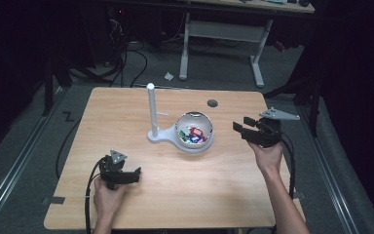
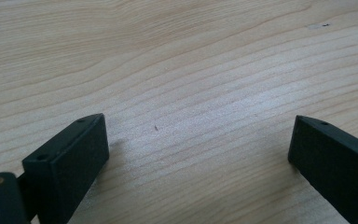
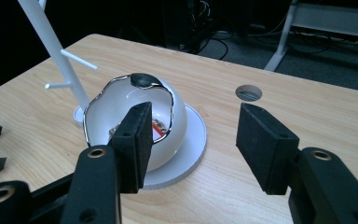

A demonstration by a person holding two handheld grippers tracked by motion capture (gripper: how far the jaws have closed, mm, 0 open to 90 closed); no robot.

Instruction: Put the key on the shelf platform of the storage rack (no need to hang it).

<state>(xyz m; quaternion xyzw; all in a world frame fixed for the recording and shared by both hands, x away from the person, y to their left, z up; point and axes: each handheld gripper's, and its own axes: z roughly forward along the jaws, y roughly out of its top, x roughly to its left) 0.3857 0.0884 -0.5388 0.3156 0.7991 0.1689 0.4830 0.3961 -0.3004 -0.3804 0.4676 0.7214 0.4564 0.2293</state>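
- The right gripper [image 1: 241,130] is hovering near the worktop's [image 1: 126,112] right edge, jaws partly apart and gripping nothing, pointing at the white bowl [image 3: 135,121].
- The bowl is sitting mid-worktop on a round white base [image 3: 191,149], holding small coloured pieces [image 1: 193,135]; its rounded, glossy wall is likely risking a slip or tip if pinched off-centre.
- The white peg stand [image 1: 152,109] beside it is inviting a knock.
- The left gripper [image 1: 137,174], wide open and empty, is resting near the front-left corner.

This looks like a lab or workshop. A light wooden table [image 1: 175,195] stands on grey carpet amid loose black cables [image 1: 136,68]. A white-legged desk [image 1: 224,34] stands behind in darkness.
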